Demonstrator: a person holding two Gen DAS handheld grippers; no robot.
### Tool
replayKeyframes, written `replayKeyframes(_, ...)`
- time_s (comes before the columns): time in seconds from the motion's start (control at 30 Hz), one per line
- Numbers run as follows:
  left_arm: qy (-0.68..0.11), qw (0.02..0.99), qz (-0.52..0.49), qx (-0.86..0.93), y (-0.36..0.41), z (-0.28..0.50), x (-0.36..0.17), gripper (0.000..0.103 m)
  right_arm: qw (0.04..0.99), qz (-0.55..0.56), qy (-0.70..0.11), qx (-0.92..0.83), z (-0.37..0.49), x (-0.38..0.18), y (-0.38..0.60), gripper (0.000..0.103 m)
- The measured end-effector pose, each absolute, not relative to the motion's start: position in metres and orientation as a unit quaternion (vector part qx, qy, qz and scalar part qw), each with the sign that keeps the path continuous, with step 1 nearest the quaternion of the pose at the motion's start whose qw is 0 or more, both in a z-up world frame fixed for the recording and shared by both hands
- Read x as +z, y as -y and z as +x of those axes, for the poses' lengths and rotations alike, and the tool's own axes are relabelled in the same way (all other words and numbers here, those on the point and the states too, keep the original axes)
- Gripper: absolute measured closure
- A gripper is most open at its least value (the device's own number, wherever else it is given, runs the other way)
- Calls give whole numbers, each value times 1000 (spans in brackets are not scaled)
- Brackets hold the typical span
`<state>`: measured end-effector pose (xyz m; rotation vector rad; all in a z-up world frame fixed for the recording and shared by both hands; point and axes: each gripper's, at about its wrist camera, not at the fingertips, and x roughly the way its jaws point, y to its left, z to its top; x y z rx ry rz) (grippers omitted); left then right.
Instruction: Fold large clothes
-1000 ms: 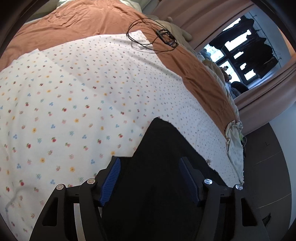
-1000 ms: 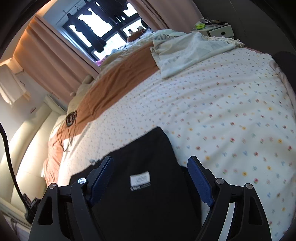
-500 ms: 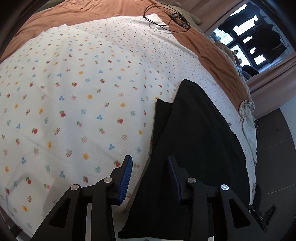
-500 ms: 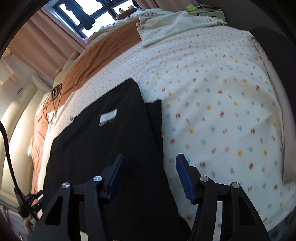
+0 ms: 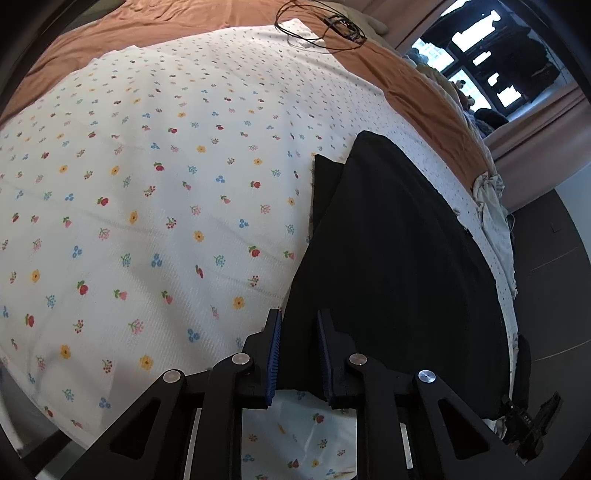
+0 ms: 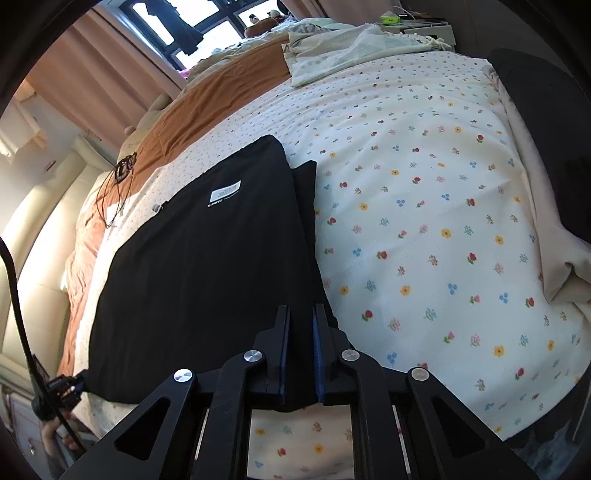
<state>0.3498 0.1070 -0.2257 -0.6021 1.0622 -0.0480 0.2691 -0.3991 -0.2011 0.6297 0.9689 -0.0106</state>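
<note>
A large black garment (image 5: 399,258) lies flat on the floral bedsheet (image 5: 147,206), with a folded flap along one long side. In the right wrist view the garment (image 6: 207,258) shows a white label (image 6: 225,192) near its far end. My left gripper (image 5: 297,321) is shut on the garment's near edge at one corner. My right gripper (image 6: 300,314) is shut on the near edge at the other corner, next to the flap.
An orange-brown blanket (image 5: 424,92) covers the far part of the bed, with a black cable coil (image 5: 325,26) on it. A pale cloth (image 6: 343,48) lies at the far bed corner. A dark cushion (image 6: 546,122) sits at the right edge. Curtains and a window (image 6: 207,22) stand behind.
Both grippers have closed from wide open onto the garment's near edge. The garment now lies stretched out longer across the sheet.
</note>
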Motion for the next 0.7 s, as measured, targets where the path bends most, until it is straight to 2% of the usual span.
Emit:
replayKeyframes(0.23,-519,810,-272,-15,-108,344,-243,84,819,308,-484,-18,255,-229,396,95)
replayKeyframes(0.43,-521,812,-264,-8,-110,338,-241,81,820,300,-486,-35,257,-221,393,95)
replayKeyframes(0.5,-515,810,-282,-12,-115,333,-239,80,821,308,-479,-38,254,-216,395,89)
replayKeyframes(0.57,-510,804,-306,-21,-122,327,-238,78,821,311,-477,-41,250,-209,398,87)
replayKeyframes(0.63,-500,797,-336,-32,-130,321,-236,74,824,316,-469,-40,246,-199,401,84)
replayKeyframes(0.67,-494,795,-351,-39,-134,319,-235,62,828,318,-461,-37,244,-192,402,78)
replayKeyframes(0.7,-485,792,-368,-46,-138,316,-235,48,831,319,-454,-35,242,-185,402,63)
